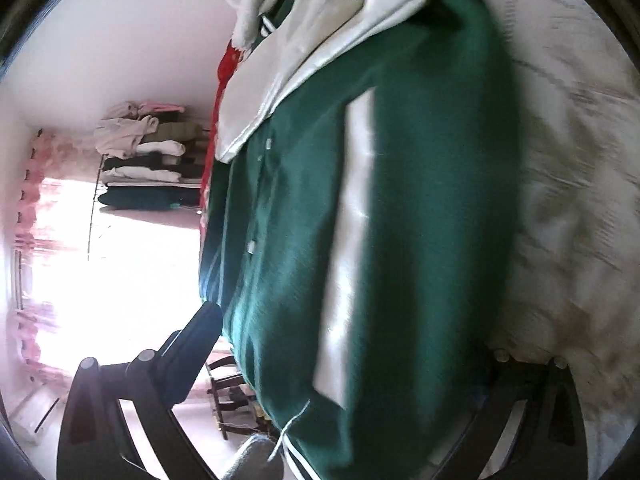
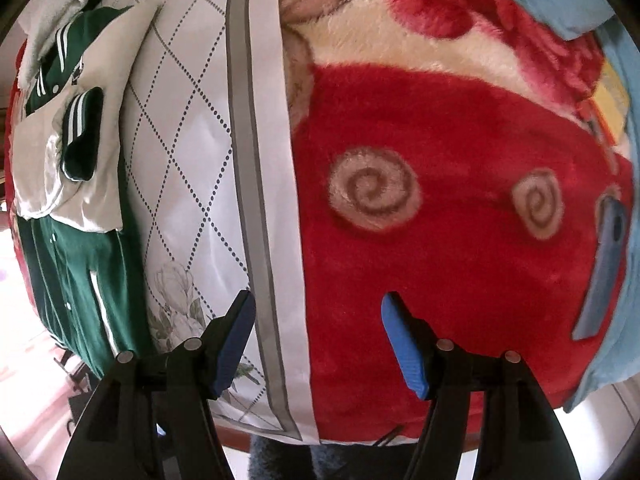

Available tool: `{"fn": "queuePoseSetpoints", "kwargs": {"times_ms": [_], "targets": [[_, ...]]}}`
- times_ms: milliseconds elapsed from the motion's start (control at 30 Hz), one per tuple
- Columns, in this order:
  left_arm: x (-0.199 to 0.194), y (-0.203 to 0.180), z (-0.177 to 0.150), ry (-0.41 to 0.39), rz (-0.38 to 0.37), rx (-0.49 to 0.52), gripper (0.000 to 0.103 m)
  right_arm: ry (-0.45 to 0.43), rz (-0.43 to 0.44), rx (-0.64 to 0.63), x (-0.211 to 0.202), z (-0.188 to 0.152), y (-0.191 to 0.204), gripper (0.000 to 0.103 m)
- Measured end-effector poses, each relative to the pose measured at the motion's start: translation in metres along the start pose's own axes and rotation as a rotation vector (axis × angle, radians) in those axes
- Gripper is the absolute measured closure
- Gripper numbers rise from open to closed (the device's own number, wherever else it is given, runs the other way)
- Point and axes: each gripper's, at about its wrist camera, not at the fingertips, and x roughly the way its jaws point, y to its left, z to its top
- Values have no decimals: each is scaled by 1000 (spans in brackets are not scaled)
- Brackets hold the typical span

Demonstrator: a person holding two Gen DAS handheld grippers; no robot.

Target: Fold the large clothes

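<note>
A red plush blanket (image 2: 460,260) with two beige spiral patterns covers most of the bed in the right wrist view. Beside it lies a white sheet (image 2: 188,152) with a dotted diamond pattern, a grey border stripe and a printed flower. A light blue cloth (image 2: 624,320) lies at the far edge of the blanket. In the left wrist view, a rack (image 1: 148,160) holds stacks of folded clothes near a bright window with a pink curtain (image 1: 36,208). A dark wooden chair (image 1: 228,392) stands on the floor below.
</note>
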Motion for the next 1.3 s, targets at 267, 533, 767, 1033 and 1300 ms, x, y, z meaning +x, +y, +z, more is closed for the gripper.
{"fn": "queuePoseSetpoints", "kwargs": {"times_ms": [267, 533, 767, 1033, 1300], "targets": [[27, 38, 9, 100, -34, -88, 0, 4, 182, -61, 29, 45, 38, 36], [22, 80, 20, 123, -177, -206, 59, -45, 673, -162, 45, 116, 105, 28], [20, 100, 36, 133, -248, -245, 88, 73, 874, -98, 76, 154, 141, 25], [20, 142, 36, 110, -310, -267, 91, 86, 861, 16, 68, 148, 167, 84], [49, 224, 20, 68, -449, -299, 91, -15, 739, -48, -48, 122, 246, 86]]}}
